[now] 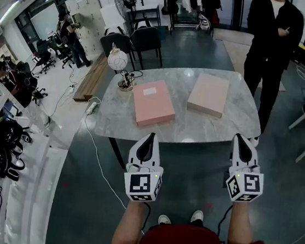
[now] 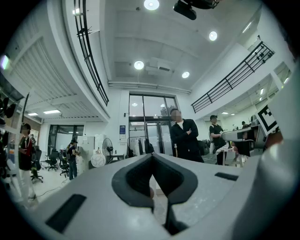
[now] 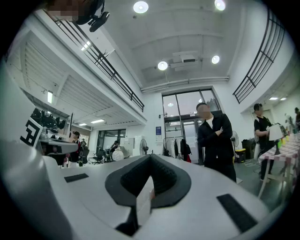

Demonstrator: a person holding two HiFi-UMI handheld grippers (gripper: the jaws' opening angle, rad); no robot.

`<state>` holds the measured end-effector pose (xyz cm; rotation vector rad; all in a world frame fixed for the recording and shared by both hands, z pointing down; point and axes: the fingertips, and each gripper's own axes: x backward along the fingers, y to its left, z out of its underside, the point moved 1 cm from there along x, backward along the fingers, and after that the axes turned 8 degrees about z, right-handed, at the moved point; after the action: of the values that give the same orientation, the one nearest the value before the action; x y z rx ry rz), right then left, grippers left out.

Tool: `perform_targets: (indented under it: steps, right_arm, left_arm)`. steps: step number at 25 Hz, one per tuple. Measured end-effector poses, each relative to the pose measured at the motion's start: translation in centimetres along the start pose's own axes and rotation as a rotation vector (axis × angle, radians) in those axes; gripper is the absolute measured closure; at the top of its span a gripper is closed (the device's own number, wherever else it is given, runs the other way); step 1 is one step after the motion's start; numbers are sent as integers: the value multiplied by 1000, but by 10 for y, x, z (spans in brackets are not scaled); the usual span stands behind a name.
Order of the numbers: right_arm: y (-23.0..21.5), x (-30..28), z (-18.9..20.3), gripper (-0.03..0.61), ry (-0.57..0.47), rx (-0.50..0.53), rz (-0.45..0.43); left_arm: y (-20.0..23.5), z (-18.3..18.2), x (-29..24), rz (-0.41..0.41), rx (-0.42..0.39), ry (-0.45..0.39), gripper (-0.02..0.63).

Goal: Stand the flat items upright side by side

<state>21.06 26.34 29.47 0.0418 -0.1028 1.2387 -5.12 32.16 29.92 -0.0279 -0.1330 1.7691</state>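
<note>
Pink box (image 1: 153, 103) and beige box (image 1: 208, 93) at its 2 o'clock lie flat on desk (image 1: 195, 130). Left gripper (image 1: 150, 137) and right gripper (image 1: 240, 138) fingers closed, empty. Upended boxes may slip on the smooth top and topple.

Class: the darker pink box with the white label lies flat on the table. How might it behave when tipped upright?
The pink box has straight edges and crisp corners: probably stiff. Thin with a broad face, it may topple once on edge. The table looks polished, so it could slide when pushed.
</note>
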Motion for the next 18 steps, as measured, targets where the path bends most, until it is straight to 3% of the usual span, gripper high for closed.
perform_targets:
  steps: [18]
  right_arm:
    - [42,-5,14,580,20,-32,93]
  left_arm:
    - [58,20,2,70,22,-14,611]
